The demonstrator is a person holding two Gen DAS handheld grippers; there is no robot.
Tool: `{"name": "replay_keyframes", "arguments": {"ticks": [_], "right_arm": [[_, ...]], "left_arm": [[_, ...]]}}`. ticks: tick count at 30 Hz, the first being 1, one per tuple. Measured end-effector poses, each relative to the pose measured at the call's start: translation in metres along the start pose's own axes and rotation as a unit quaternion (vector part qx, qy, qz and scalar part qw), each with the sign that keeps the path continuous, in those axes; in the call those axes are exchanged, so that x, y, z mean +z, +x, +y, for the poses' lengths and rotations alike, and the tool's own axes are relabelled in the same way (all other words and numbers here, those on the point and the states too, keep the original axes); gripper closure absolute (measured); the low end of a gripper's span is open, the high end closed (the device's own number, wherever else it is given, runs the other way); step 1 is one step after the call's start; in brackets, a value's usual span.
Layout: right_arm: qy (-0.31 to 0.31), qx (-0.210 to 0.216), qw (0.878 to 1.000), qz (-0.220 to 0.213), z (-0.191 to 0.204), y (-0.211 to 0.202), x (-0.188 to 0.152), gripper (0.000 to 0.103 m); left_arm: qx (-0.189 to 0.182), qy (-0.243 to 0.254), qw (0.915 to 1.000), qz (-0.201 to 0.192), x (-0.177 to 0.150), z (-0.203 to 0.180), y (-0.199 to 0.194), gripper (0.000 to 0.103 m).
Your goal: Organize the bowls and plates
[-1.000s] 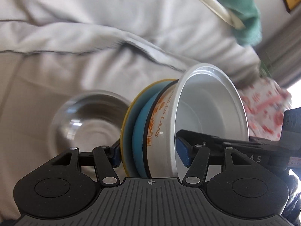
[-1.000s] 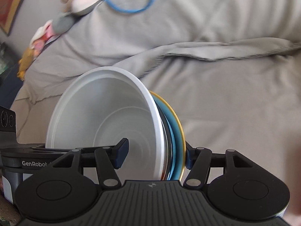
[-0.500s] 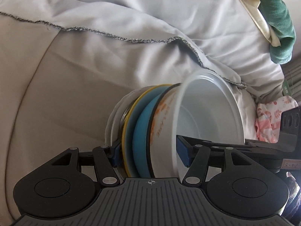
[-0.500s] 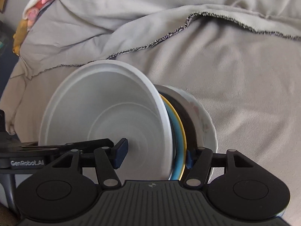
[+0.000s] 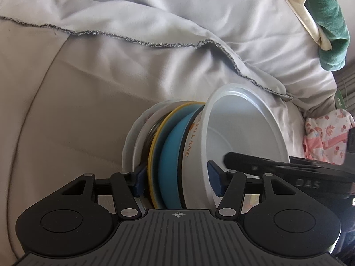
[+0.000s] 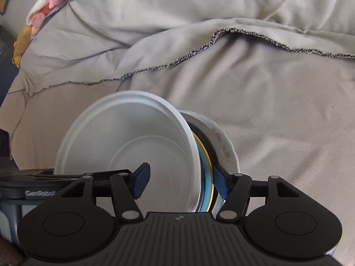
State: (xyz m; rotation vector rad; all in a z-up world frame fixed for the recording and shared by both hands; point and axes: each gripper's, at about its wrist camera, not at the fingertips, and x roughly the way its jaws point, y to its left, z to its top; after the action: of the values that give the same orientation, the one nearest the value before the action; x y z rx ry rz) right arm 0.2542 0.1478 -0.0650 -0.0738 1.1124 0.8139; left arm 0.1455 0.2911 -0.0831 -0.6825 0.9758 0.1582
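Both the left gripper (image 5: 176, 178) and the right gripper (image 6: 182, 182) are clamping the stack of bowls (image 5: 190, 153) from opposite sides, holding it over the floral plate (image 6: 224, 146) on the bed (image 6: 277, 110).

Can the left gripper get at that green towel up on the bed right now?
Probably not: the left gripper is clamped around the stack of bowls, and the green towel lies far off across the blanket.

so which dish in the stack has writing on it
The white bowl on top: orange lettering runs down its outer wall; the blue plate beneath it is plain.
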Motion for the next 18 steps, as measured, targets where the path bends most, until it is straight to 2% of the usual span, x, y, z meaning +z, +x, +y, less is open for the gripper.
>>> {"name": "replay_keyframes", "arguments": {"ticks": [5,11,14,18], "right_arm": [[-0.037,-0.011,0.998,-0.053,0.01,-0.035,0.0,0.04],[-0.024,-0.018,0.999,-0.031,0.001,-0.026,-0.01,0.04],[-0.013,0.0,1.0,-0.01,-0.004,-0.018,-0.019,0.041],[-0.009,0.009,1.0,-0.012,-0.001,-0.017,-0.024,0.041]], "left_arm": [[0.005,0.013,0.9994,-0.032,0.004,-0.01,-0.017,0.043],[0.024,0.023,0.9986,-0.042,0.003,-0.021,-0.027,0.043],[0.029,0.025,0.9985,-0.04,0.003,-0.023,-0.03,0.043],[0.035,0.025,0.9984,-0.038,0.005,-0.025,-0.032,0.043]]}}
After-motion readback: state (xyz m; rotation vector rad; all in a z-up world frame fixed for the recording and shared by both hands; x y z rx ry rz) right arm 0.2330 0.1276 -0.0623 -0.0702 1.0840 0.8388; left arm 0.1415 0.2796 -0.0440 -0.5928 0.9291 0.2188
